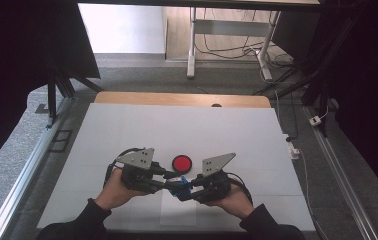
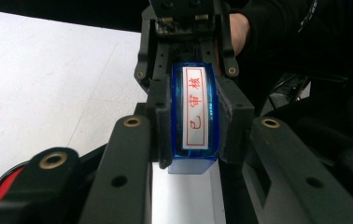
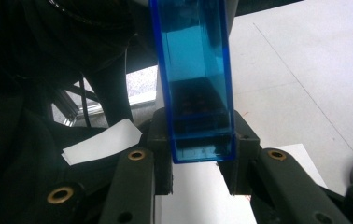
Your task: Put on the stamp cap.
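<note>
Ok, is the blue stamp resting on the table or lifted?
Lifted: the blue stamp is clamped between left hand-held gripper and right hand-held gripper, above the table.

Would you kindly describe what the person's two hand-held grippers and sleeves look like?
Both the left hand-held gripper and the right hand-held gripper are black, with brass-coloured rivets on the jaw links. Each carries a grey three-cornered plate dotted with holes and trails a black cable. The sleeves are dark.

A lab: black curtains [image 1: 22,45], aluminium frame rails [image 1: 22,170], loose floor cables [image 1: 237,50].
</note>
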Motion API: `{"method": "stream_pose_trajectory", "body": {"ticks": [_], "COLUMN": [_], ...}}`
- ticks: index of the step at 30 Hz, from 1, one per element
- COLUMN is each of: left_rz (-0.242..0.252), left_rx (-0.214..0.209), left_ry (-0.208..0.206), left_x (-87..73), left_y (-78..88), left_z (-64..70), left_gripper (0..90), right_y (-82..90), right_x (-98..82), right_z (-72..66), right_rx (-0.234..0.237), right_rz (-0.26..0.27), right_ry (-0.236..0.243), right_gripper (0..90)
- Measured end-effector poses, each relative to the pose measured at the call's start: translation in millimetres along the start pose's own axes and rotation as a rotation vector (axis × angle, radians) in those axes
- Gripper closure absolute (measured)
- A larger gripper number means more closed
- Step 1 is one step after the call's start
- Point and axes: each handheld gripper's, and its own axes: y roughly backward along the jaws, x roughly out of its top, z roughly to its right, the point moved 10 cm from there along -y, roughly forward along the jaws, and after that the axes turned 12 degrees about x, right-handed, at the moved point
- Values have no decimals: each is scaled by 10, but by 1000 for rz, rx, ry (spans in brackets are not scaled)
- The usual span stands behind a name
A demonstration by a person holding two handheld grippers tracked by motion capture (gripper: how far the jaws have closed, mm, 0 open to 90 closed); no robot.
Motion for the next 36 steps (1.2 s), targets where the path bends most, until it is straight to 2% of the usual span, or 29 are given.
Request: {"method": "stream_pose_trajectory", "body": {"ticks": [6,12,17,23,28,36], "left_rz": [16,48,43,29,20,30], "left_rx": [-14,-34,-34,-18,6,21], "left_ry": [22,47,52,40,37,44], "left_x": [-4,4,-12,-4,-3,24], "left_y": [-6,-1,-15,-16,-22,24], "left_z": [-7,-13,-18,-21,-29,-47], "left_gripper": [702,702,702,702,701,701], "right_y": [8,26,26,27,35,61], "right_x": [-2,31,18,14,18,10], "right_z": [0,-18,-10,-2,16,48], "right_rx": [2,8,7,0,-28,-67], "right_rz": [-5,13,9,14,13,16], "right_ry": [14,24,25,15,12,-9], "right_gripper": [686,687,687,676,638,571]}}
